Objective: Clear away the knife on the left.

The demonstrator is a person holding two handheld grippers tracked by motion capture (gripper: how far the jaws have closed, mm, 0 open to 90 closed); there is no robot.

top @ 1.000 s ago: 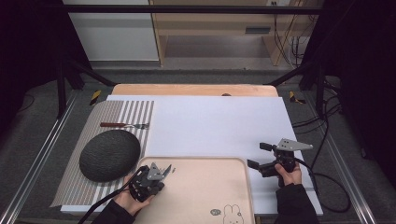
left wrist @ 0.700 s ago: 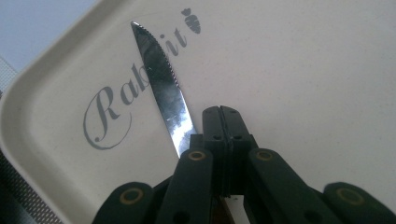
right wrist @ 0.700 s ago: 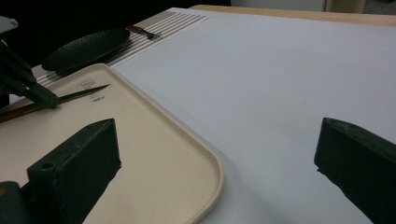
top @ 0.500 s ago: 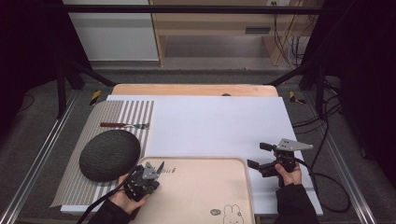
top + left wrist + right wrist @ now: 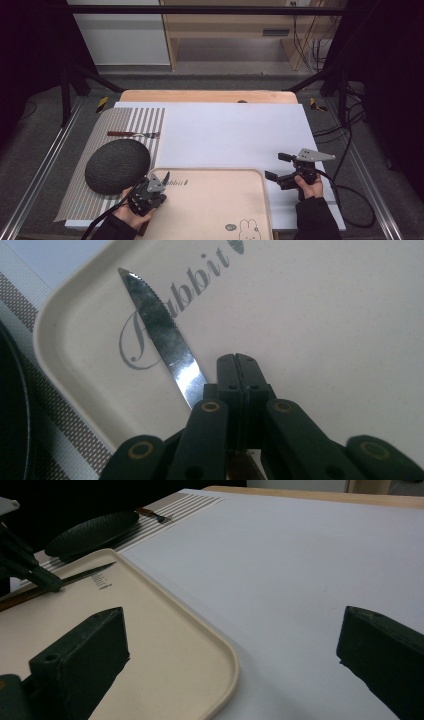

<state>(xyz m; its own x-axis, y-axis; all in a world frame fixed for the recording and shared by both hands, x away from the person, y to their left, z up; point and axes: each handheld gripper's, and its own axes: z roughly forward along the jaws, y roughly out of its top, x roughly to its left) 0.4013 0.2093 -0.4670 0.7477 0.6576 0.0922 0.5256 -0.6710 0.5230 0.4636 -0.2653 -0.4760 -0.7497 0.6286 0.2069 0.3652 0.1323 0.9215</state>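
Nearest us, our left claw (image 5: 159, 184) sits low over the near-left corner of the beige tray (image 5: 215, 200), jaws pressed fully together. In the left gripper view a knife (image 5: 160, 335) runs out from beneath them, its serrated blade lying over the tray's script lettering and pointing at the rounded corner; the wooden handle end shows under the jaws, so we appear to be clamped on it, though the contact itself is hidden. In the right gripper view the same knife (image 5: 75, 576) sits low along the tray's far-left edge.

Our right claw (image 5: 280, 169) hovers just off the tray's right edge over the white sheet (image 5: 235, 135), jaws wide apart with nothing between them.

Left of the tray, a dark round plate (image 5: 117, 165) rests on a striped placemat (image 5: 130, 120). Farther along that mat lies a fork (image 5: 134, 134) with a reddish handle, well apart from the plate.

The sheet covers most of the wooden table (image 5: 205, 96), whose bare far edge shows beyond it. Past it we see grey floor, dark frame legs, a pale cabinet and hanging cables.
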